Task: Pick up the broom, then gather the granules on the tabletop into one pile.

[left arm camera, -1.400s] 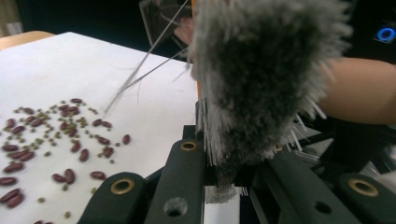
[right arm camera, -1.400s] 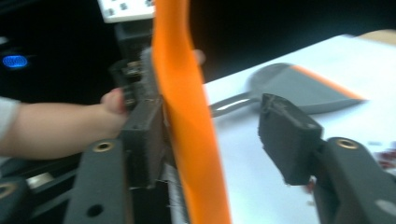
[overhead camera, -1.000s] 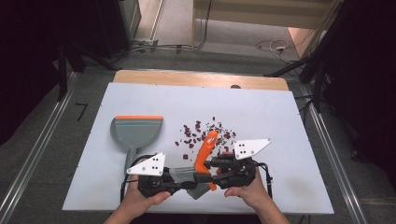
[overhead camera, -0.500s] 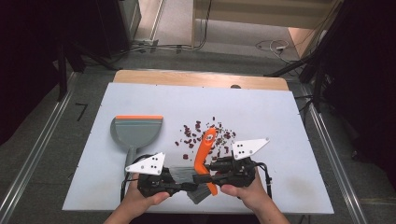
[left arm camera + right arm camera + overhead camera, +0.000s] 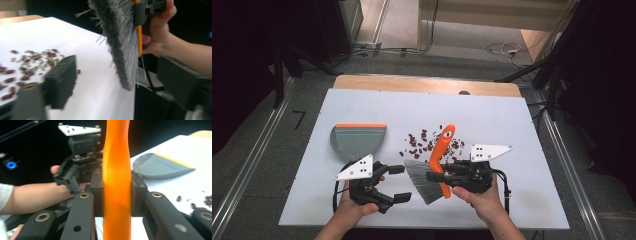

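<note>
Gripping the orange handle of the brush [image 5: 439,155], the right claw [image 5: 435,176] is pinched tight on it nearest the person, with the grey bristles fanned out just left of the grip and lifted off the desk [image 5: 492,115]. Left of the brush, the left claw [image 5: 398,184] has just been opening; its jaws stand spread with nothing between them, the bristles hanging just ahead in the left claw view. Beyond the brush head, the scattered beans [image 5: 424,142] lie loose around the handle's far end, none gathered yet. Farther left of the brush, the dustpan [image 5: 358,140] rests flat and looks empty. Judging by this, the brush is in hand, while sweeping and collecting remain.
</note>
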{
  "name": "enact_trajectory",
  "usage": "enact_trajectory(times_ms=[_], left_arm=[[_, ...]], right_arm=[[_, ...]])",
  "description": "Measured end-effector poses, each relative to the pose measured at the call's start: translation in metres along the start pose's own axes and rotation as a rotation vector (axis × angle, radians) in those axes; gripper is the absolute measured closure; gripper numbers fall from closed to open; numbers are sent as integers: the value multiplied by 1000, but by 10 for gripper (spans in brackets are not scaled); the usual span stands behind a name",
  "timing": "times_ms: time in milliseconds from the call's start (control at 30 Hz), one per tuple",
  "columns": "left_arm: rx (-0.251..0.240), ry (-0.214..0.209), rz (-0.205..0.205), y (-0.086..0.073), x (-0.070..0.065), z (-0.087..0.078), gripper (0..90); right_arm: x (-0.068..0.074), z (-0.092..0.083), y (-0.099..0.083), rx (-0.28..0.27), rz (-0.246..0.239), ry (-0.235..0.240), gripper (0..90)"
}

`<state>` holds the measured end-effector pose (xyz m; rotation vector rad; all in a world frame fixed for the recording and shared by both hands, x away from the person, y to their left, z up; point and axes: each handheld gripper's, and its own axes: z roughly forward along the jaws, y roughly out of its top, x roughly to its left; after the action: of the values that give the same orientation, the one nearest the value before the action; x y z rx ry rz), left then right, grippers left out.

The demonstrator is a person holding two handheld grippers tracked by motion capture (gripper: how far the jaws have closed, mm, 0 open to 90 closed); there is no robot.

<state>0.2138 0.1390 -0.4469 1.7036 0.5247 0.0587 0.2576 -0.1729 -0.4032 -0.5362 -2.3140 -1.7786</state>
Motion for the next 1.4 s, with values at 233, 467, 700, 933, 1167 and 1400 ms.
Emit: enact_trajectory(times_ms=[233, 467, 700, 933, 1167, 1400], left_arm=[[-10, 79, -10, -3, 7, -14, 3], [-18, 143, -4, -6, 13, -30, 1], [-39, 192, -13, -10, 22, -47, 2], [-46, 237, -13, -14, 26, -57, 1], [-50, 290, -14, -18, 31, -66, 1], [-33, 329, -4, -18, 33, -68, 1]], right_arm=[[-6, -8, 1, 11, 7, -156, 691], [-13, -14, -1, 20, 12, -255, 690], [-16, -19, 0, 24, 11, -323, 690], [-21, -27, 3, 44, 4, -424, 690], [-29, -34, 14, 78, -16, -515, 690], [-53, -33, 37, 210, -59, -651, 690]])
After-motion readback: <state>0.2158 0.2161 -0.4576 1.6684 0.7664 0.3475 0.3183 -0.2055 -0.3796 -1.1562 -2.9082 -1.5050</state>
